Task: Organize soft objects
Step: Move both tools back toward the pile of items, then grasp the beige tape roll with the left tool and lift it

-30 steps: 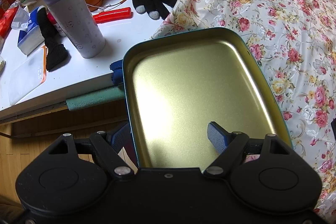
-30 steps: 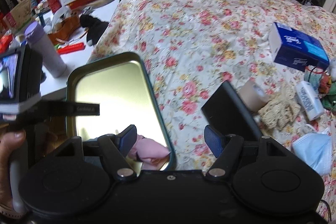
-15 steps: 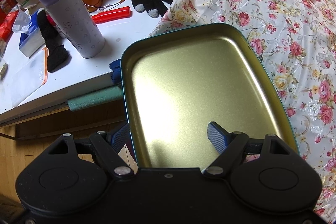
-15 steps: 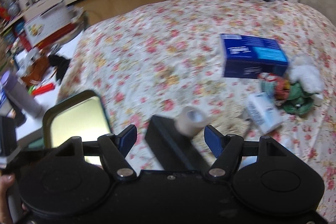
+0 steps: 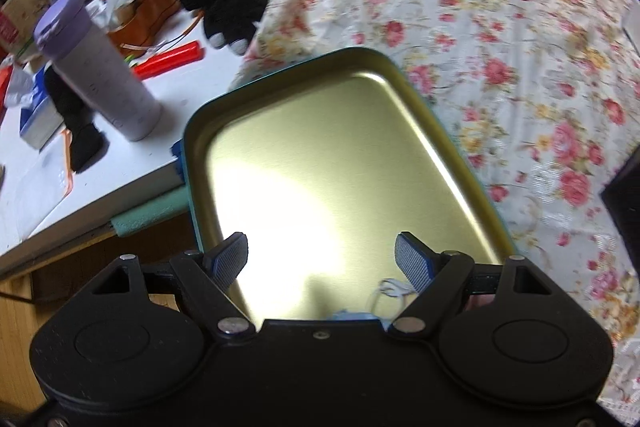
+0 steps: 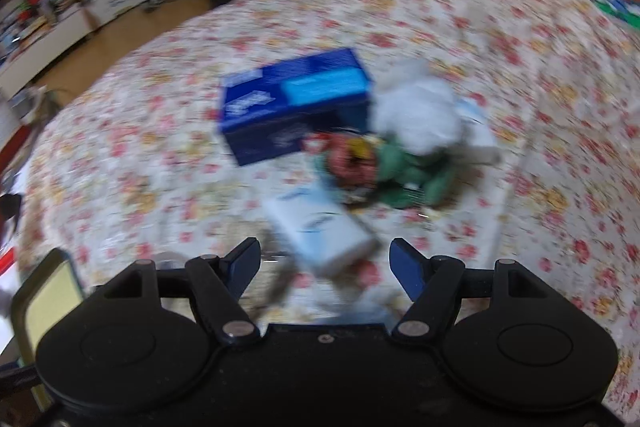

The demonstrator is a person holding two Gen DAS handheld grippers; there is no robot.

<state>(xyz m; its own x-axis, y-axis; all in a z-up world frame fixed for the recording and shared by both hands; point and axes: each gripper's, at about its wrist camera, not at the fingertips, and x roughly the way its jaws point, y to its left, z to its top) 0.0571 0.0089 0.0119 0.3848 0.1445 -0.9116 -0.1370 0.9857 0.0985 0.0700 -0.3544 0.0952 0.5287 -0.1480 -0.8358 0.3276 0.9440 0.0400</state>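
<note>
Soft toys (image 6: 404, 147), a blurred white, green and red cluster, lie on the floral bed (image 6: 540, 115) just beyond the right gripper (image 6: 325, 263), whose jaws stand spread and empty above a white pack (image 6: 324, 227). The left gripper (image 5: 320, 259), jaws also spread and gripping nothing, hangs over a gold tin (image 5: 340, 147) at the bed's edge beside the white surface (image 5: 120, 163).

A gold-lined, teal-rimmed tin (image 5: 340, 163) lies by a floral bedspread (image 5: 500, 27) and blue box (image 6: 296, 103).
</note>
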